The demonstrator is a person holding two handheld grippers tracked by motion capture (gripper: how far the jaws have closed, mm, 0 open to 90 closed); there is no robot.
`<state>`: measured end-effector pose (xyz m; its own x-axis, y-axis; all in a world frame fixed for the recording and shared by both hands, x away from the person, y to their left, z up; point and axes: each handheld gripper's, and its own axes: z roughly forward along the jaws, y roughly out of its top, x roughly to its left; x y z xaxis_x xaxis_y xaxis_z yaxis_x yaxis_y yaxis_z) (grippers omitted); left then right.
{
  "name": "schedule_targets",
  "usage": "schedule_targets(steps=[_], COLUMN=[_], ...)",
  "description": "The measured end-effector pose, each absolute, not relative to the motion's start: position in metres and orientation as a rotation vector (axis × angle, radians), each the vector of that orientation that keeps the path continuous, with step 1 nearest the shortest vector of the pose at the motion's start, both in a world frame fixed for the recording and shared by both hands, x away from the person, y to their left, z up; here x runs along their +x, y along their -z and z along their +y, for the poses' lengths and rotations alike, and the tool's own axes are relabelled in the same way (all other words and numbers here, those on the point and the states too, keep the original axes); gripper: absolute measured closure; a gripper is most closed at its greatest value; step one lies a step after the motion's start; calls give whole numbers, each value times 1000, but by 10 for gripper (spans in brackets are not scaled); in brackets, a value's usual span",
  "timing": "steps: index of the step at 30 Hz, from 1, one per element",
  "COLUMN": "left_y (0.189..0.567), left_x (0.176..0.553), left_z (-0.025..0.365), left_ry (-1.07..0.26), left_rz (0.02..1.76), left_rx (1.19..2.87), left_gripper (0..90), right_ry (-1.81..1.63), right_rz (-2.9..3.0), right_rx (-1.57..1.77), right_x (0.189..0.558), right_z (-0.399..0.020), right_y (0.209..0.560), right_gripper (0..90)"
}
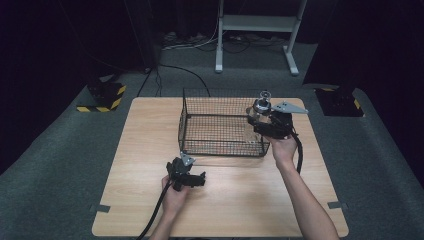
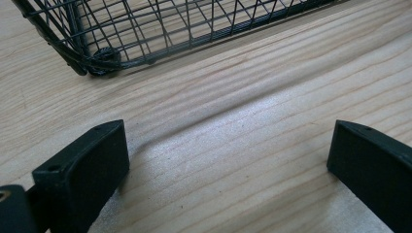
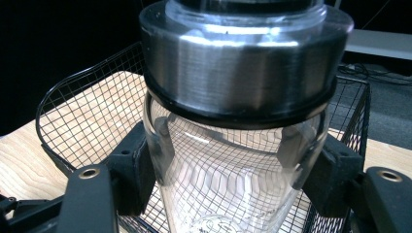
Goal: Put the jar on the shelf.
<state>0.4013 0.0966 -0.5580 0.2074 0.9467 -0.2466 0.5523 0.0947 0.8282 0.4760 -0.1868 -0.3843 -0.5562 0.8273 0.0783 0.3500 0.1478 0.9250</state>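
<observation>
Glass jar upright, held over wire basket

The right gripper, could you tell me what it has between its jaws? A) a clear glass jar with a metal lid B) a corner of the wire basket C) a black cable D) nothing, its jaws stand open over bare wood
A: in the right gripper view the right gripper has its two black pads pressed on either side of the clear glass jar, just below its brushed metal lid, above the wire basket.
</observation>
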Motion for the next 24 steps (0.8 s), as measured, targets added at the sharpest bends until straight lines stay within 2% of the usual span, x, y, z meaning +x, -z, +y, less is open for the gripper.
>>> schedule_targets(steps=[24], left_y=[558], left_x=[401], left_z=[97], left_ry=[-546], left_rz=[1460], left_rx=[1575], left_gripper=[15], right_ry=[-1365], right_rz=[1997], right_rx=[1100], right_x=[480], right_z=[-181], right_y=[384], right_gripper=[313])
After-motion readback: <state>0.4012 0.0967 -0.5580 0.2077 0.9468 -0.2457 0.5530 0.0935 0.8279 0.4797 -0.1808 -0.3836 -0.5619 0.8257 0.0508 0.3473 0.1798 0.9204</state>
